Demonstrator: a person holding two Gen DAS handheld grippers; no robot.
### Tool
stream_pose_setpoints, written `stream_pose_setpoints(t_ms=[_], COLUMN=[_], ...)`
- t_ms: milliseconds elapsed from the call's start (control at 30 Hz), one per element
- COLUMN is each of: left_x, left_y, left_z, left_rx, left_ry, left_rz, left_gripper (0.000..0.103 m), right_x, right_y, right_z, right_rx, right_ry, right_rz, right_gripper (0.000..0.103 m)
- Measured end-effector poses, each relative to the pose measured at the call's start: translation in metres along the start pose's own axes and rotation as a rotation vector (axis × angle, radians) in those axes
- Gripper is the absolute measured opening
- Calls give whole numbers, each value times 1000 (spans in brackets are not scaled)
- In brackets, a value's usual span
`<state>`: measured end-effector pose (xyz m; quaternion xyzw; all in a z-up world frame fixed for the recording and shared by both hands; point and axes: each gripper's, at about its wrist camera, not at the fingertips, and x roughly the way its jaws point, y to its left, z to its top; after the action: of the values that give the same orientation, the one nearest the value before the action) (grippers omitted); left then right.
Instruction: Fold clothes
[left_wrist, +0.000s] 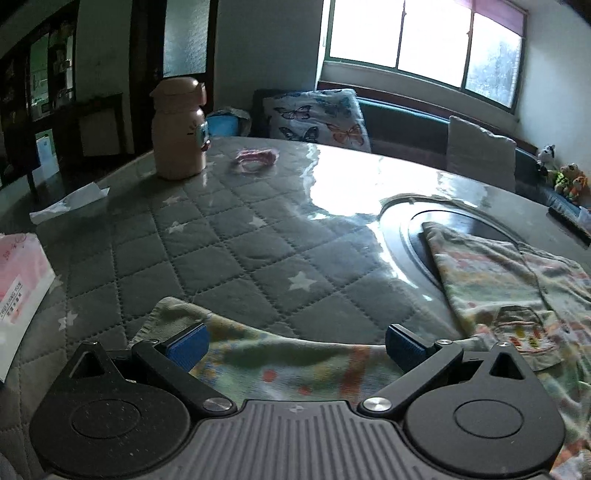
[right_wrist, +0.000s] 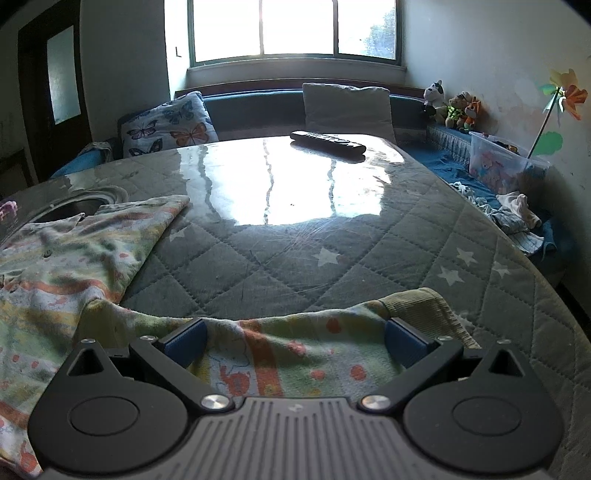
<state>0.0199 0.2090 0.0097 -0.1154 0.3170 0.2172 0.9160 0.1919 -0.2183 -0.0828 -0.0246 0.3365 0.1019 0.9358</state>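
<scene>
At the bottom of both frames, a pastel printed cotton garment (right_wrist: 280, 354) lies on the grey quilted star-patterned table cover (right_wrist: 280, 266)
Left gripper (left_wrist: 295, 345) and right gripper (right_wrist: 295, 341) both gape wide over its sleeves, gripping nothing; closing too shallow may pinch the cover or slip off

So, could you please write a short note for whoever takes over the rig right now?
Left gripper: open, its fingers either side of one sleeve of the shirt.
Right gripper: open, its fingers either side of the other sleeve.
The shirt lies spread, front up, on the quilted table, collar over a round recess.
Done: shirt laid out. Nothing gripped, no fold made.
Left: probably close on both sleeves, fold them inward, then fold the body.
</scene>
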Motion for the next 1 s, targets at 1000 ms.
stream_pose_setpoints(t_ms=[1000], left_x=[-27], left_y=[-138], left_z=[-13], left_rx=[229], left_ry=[11], left_rz=[-282], left_gripper=[103], right_x=[-52], right_y=[-70], right_z=[-28], right_rx=[238], right_ry=[-70], right_rz=[-193], right_gripper=[71])
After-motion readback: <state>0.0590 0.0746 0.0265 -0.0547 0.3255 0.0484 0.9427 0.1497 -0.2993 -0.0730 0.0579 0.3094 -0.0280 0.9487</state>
